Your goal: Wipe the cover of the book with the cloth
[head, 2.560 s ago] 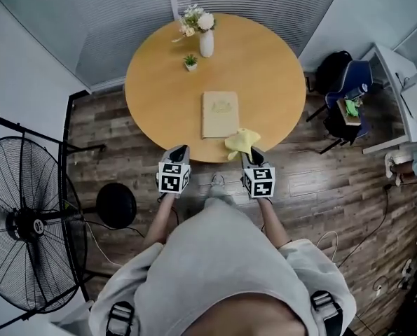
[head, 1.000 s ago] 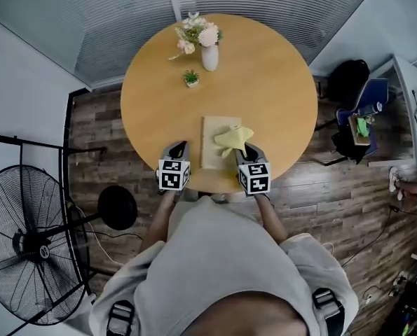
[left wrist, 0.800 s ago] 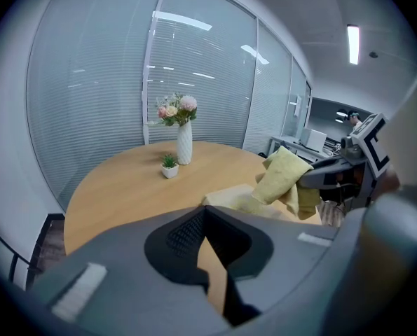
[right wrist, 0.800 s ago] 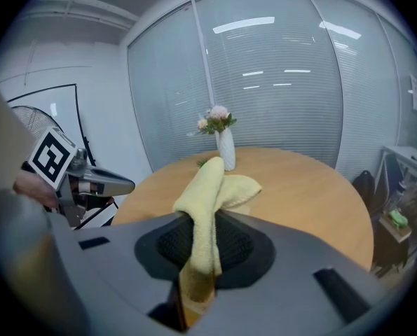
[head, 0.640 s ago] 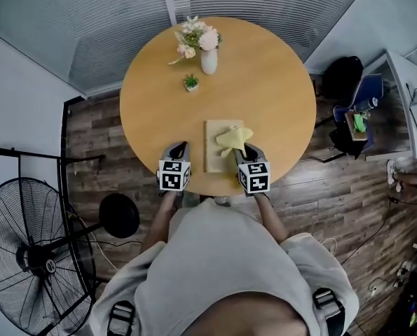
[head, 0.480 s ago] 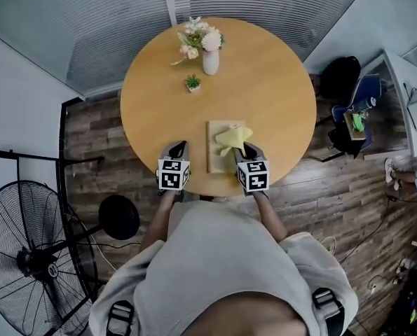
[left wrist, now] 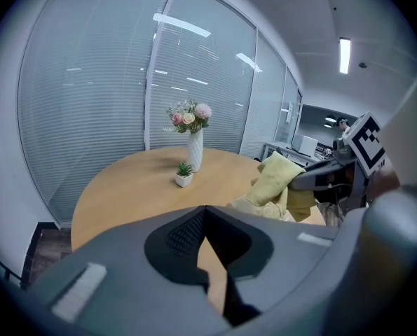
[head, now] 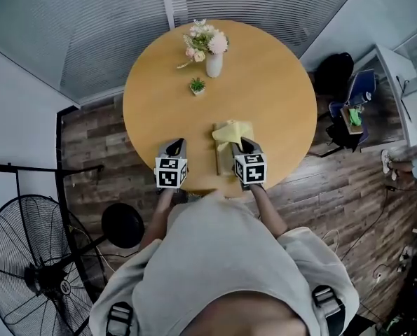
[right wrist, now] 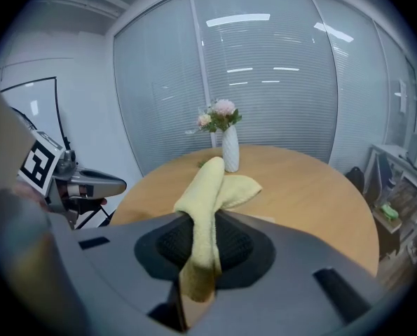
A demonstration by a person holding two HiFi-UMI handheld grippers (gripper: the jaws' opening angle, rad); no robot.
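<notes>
A tan book (head: 219,161) lies on the round wooden table (head: 278,89) near its front edge, mostly hidden by the cloth and my right gripper. My right gripper (head: 244,145) is shut on the yellow cloth (head: 230,131), which drapes forward over the book's far half. In the right gripper view the cloth (right wrist: 209,187) runs up between the jaws and folds over ahead of them. My left gripper (head: 176,145) hovers left of the book, shut with nothing in it; in its own view the jaws meet and the cloth (left wrist: 278,179) hangs at the right.
A white vase of flowers (head: 214,60) and a small potted plant (head: 197,86) stand at the table's far side. A large fan (head: 26,264) and a black round base (head: 122,224) are on the floor at left. A chair with bags (head: 348,96) stands at right.
The right gripper has carried the cloth from the table's front edge, right of the book, onto the book's cover. The left gripper has stayed beside the book.
</notes>
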